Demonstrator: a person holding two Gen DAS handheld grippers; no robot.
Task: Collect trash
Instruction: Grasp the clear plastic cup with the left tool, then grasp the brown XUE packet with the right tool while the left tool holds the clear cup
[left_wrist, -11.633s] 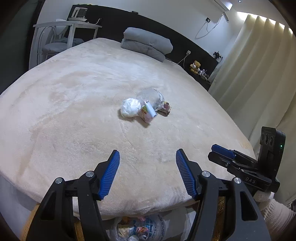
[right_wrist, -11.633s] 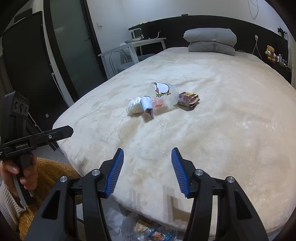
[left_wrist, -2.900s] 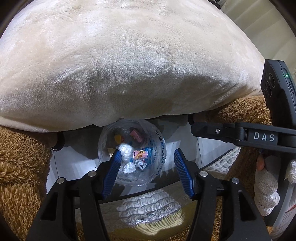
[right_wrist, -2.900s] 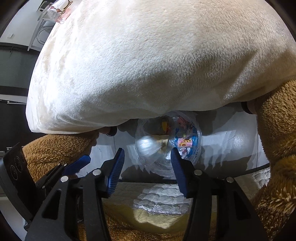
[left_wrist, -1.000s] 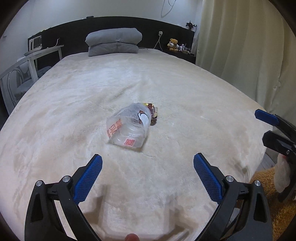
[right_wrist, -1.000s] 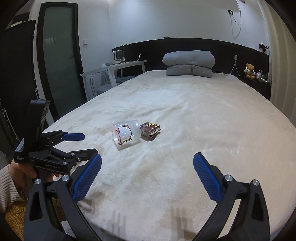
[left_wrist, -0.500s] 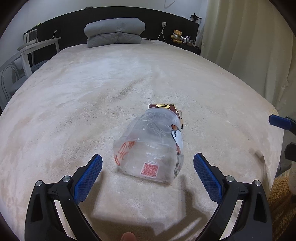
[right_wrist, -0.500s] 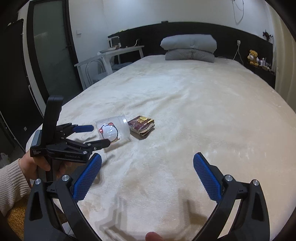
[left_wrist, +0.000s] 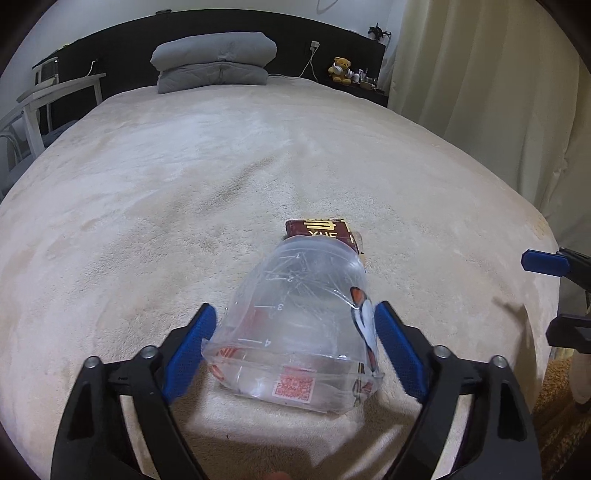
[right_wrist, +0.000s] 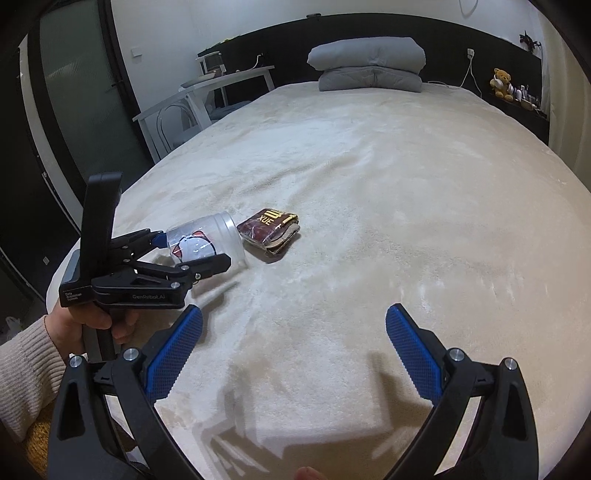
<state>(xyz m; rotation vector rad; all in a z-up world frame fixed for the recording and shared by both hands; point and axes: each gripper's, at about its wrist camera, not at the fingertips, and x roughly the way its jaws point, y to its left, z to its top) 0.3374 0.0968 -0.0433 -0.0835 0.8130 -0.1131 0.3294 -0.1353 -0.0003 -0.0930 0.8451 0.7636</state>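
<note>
Cup: the clear plastic cup lay on its side on the near part of the bed, mouth toward me, a dark red packet touching its far end.
Left tongs: my left tongs straddled the cup and were closing; the blue pads looked just at its walls, not yet pressing, so I counted it as not gripped.
Right tongs: my right tongs stood spread wide over bare blanket, holding nothing.
Handling: I judged the cup very light, thin, springy and slick; it would buckle under a hard squeeze.
Where to hold: across the middle of its body, gently, or nearer the stiffer rim.
Cup print: a cartoon figure, a red code square, numbered marks 2, 3, 4.
Packet writing: "XUE" in gold.
Tool body: "GenRobot.AI".
</note>
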